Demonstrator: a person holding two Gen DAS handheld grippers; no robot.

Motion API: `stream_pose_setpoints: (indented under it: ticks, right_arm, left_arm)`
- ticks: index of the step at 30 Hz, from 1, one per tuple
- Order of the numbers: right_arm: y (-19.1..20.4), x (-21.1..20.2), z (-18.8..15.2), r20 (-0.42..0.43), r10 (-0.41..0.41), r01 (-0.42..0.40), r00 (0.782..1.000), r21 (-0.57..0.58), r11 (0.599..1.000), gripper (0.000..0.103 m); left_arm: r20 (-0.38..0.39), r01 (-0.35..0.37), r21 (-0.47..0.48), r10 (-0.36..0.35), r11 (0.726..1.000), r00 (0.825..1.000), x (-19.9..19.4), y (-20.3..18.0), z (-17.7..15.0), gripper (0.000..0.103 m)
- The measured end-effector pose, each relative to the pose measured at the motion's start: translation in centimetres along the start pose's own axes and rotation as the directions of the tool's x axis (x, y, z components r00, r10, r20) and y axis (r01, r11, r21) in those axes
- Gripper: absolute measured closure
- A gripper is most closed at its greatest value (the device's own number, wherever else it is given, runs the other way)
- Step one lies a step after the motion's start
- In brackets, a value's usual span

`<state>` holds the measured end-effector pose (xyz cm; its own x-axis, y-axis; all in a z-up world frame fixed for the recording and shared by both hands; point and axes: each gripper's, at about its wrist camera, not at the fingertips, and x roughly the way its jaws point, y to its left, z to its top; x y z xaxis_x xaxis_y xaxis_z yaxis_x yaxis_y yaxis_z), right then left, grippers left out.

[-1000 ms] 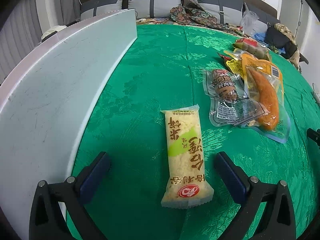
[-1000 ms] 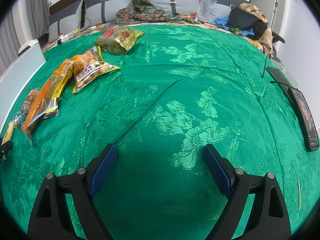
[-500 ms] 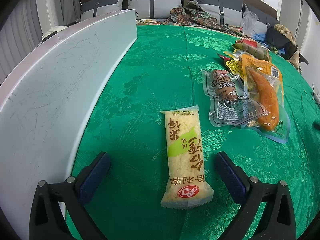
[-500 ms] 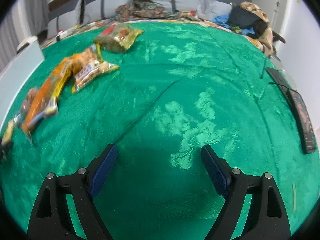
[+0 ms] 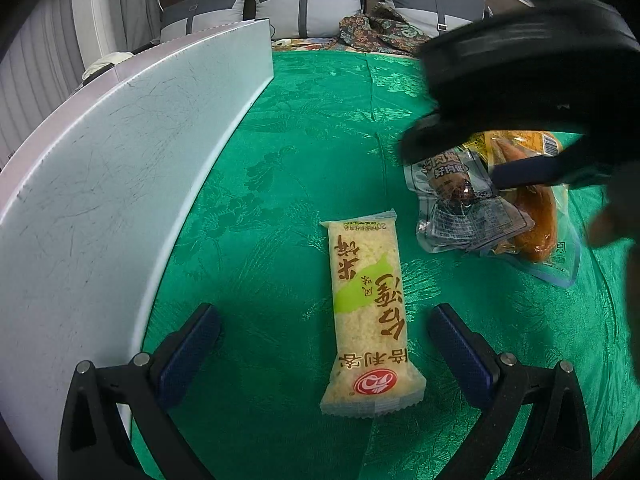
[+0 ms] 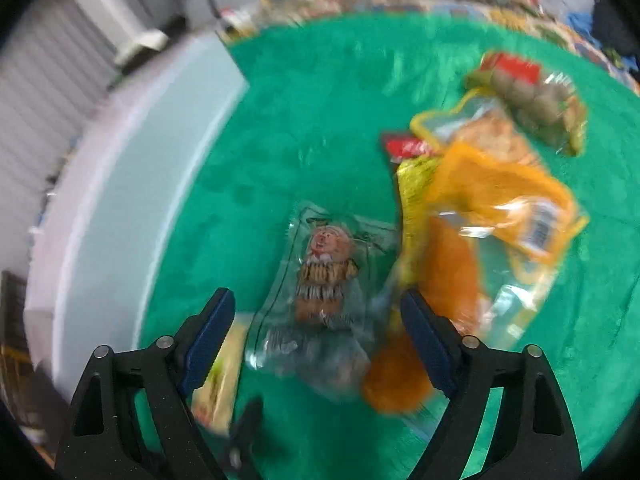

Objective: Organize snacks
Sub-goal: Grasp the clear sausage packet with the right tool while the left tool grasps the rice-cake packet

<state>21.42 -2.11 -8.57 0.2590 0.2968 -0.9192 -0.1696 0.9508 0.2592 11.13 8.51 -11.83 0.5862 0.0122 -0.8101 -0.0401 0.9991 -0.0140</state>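
Note:
A pale yellow rice-cracker bar [image 5: 370, 312] lies lengthwise on the green cloth [image 5: 300, 140], between the fingers of my left gripper [image 5: 324, 320], which is open and not touching it. To its right lie a clear sausage packet [image 5: 460, 200] and an orange snack packet [image 5: 536, 208]. My right gripper [image 6: 316, 304] hovers over the sausage packet [image 6: 324, 280], its jaws wide and closing, with the pads off the wrapper. The orange packet [image 6: 460, 264] sits just right of it. In the left wrist view one blue finger [image 5: 528, 170] shows under a black blur.
A white board [image 5: 120, 200] runs along the left side of the cloth. Behind the orange packet lie a yellow-edged packet [image 6: 492, 136], a red one [image 6: 408, 146] and a bag of brown balls [image 6: 536, 100]. Grey cushions [image 5: 308, 4] line the back.
My right gripper has swept left across the cloth and tipped down over the sausage packet, entering the left wrist view. Its jaws have narrowed slightly. The left gripper and the rice bar have not moved.

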Motion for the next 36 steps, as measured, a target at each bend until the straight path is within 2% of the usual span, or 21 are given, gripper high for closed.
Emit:
stream_pose_setpoints:
  ticks: [2,3,5,6,7,9,10,11,12,13,14,16,18,22,26,30,36]
  right_arm:
    - [1.3,2.0,0.7,-0.058,-0.064,0.064,0.996,-0.004,0.998,0.021]
    - [1.9,3.0,0.8,-0.097,-0.095,0.093,0.991,-0.022,0.995,0.017]
    - [4.2,4.3,0.8,-0.112,-0.238,0.219,0.965,-0.156,0.963,0.020]
    - [4.8,4.4,0.8,-0.101,-0.252,0.232,0.962,-0.178,0.956,0.023]
    - [4.9,4.3,0.8,-0.108,-0.242,0.222,0.964,-0.164,0.961,0.031]
    - [5.0,4.0,0.9,-0.118,-0.217,0.197,0.969,-0.164,0.967,0.034]
    - [4.9,3.5,0.9,-0.107,-0.200,0.182,0.974,-0.162,0.970,0.040]
    - [4.6,2.7,1.2,-0.092,-0.184,0.168,0.979,-0.153,0.974,0.054]
    - [4.4,1.9,1.4,-0.078,-0.147,0.136,0.986,-0.133,0.982,0.061]
    - [4.0,1.0,1.6,-0.070,-0.102,0.095,0.992,-0.101,0.990,0.091]
    - [3.6,0.0,1.9,-0.049,-0.071,0.068,0.996,-0.074,0.995,0.097]
    - [3.0,-0.8,2.2,-0.047,-0.041,0.038,0.998,-0.059,0.998,0.097]
    - [2.2,-0.5,2.0,-0.090,-0.034,0.028,0.995,-0.065,0.998,0.097]
    - [-0.1,-0.8,0.9,-0.084,0.074,-0.074,0.994,0.003,0.997,0.086]
    - [-1.4,-1.2,0.0,-0.073,0.115,-0.113,0.991,0.041,0.993,0.059]
    - [-2.7,-1.5,1.0,-0.073,0.146,-0.138,0.987,0.101,0.985,0.059]
    - [-1.7,-0.5,1.5,-0.109,0.109,-0.099,0.988,0.097,0.990,0.053]
  left_arm:
    - [0.000,0.000,0.000,0.000,1.000,1.000,0.0,0.0,0.0,0.000]
    - [0.000,0.000,0.001,0.000,1.000,1.000,0.0,0.0,0.0,0.000]
    - [0.000,0.001,0.002,-0.001,1.000,1.000,0.0,-0.1,0.1,0.000]
    - [0.000,0.001,0.002,-0.001,1.000,1.000,0.0,-0.1,0.2,0.000]
    - [0.001,0.001,0.002,-0.001,1.000,1.000,0.0,-0.1,0.2,0.000]
    - [0.001,0.000,0.002,0.000,1.000,1.000,0.0,-0.2,0.3,0.000]
    - [0.001,0.000,0.002,0.000,1.000,1.000,0.0,-0.2,0.4,0.000]
    - [0.001,0.000,0.002,0.000,1.000,1.000,0.1,-0.2,0.3,0.000]
    - [0.001,0.000,0.002,0.000,1.000,1.000,0.1,-0.2,0.3,0.000]
    - [0.001,-0.001,0.002,0.001,1.000,1.000,0.1,-0.3,0.4,0.000]
    - [0.001,-0.001,0.002,0.001,1.000,1.000,0.1,-0.3,0.3,0.000]
    - [0.001,-0.001,0.003,0.001,1.000,1.000,0.1,-0.3,0.3,0.000]
    - [0.002,-0.001,0.003,0.001,1.000,1.000,0.1,-0.3,0.3,0.000]
    - [0.002,0.000,0.002,0.000,1.000,1.000,0.2,-0.3,0.3,0.000]
    - [0.002,0.000,0.002,0.000,1.000,1.000,0.1,-0.2,0.2,0.000]
    - [0.002,0.000,0.002,0.000,1.000,1.000,0.1,-0.2,0.2,0.000]
    - [0.003,0.000,0.002,0.000,1.000,1.000,0.0,-0.1,0.1,0.000]
